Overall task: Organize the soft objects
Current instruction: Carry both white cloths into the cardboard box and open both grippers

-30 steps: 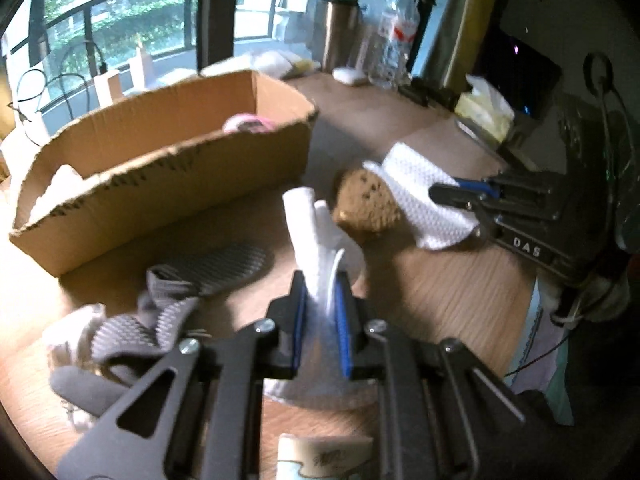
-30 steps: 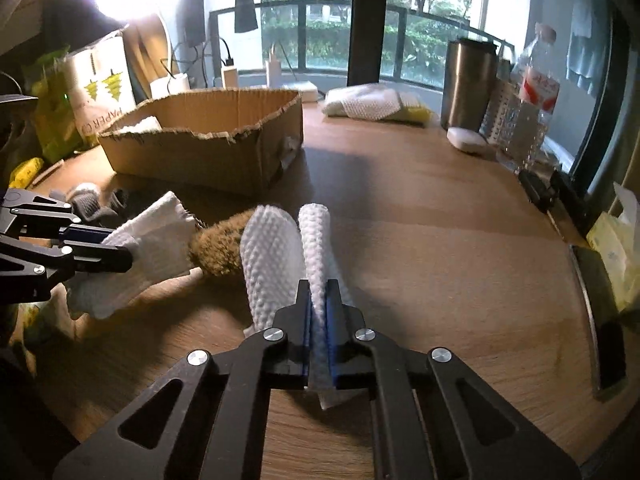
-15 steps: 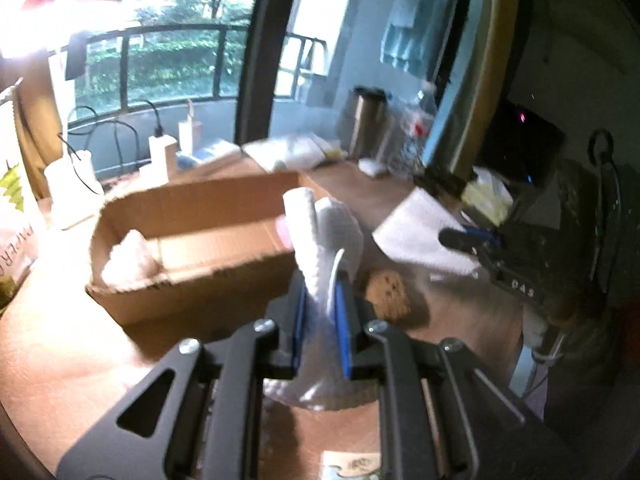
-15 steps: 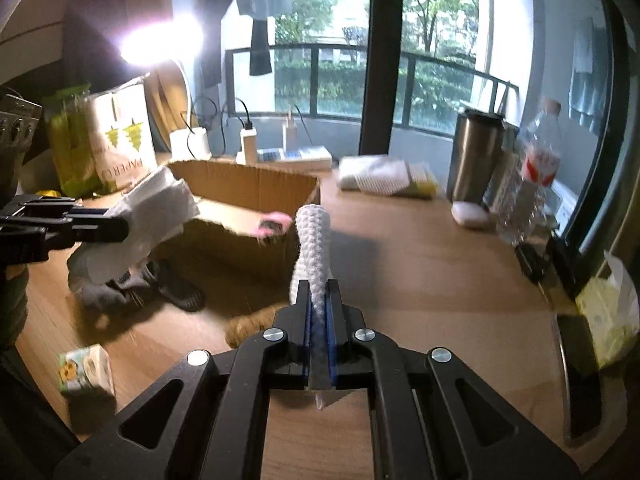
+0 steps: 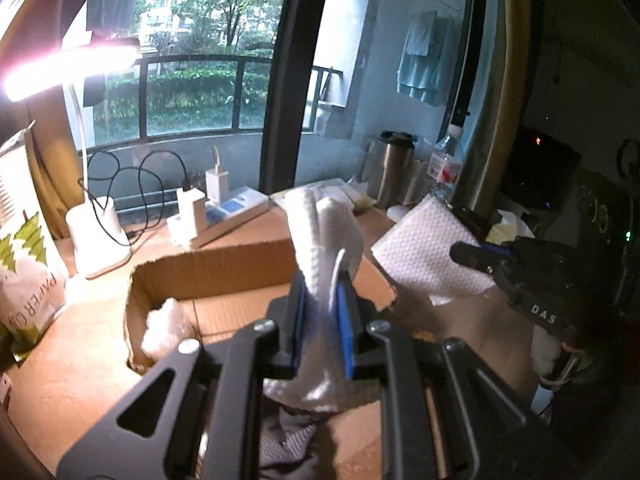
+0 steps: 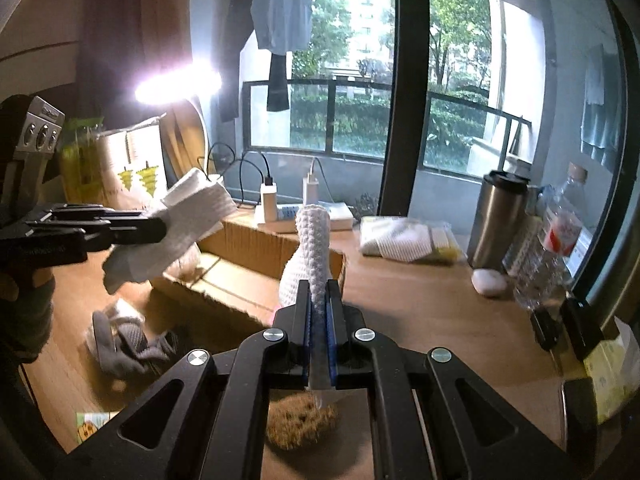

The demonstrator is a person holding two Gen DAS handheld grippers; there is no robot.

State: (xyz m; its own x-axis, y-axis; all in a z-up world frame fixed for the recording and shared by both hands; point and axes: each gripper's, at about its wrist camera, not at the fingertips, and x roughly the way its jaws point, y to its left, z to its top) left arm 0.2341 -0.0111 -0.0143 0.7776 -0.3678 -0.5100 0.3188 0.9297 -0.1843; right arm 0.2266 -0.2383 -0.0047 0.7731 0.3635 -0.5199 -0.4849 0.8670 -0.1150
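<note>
My left gripper (image 5: 322, 316) stayed clamped on one white waffle-weave cloth (image 5: 326, 240), and my right gripper (image 6: 319, 316) stayed clamped on the other white waffle-weave cloth (image 6: 314, 248). A second ago both cloths lay on the wooden worktop (image 6: 420, 312) beside the brown scrubbing sponge (image 6: 298, 424); since then I had lifted both clear of it, higher than half a second ago. The left cloth stood up between the fingers above the near edge of the cardboard box (image 5: 224, 268), whose inside came into fuller view, with a white bundle (image 5: 164, 330) in its left end. From the right wrist, the left gripper (image 6: 160, 229) held its cloth (image 6: 184, 224) in the air over the box's left part (image 6: 240, 264). The sponge remained on the worktop, now below my right gripper. The grey gloves (image 6: 128, 346) stayed on the worktop left of the box, and partly showed under my left gripper (image 5: 288, 444).
</note>
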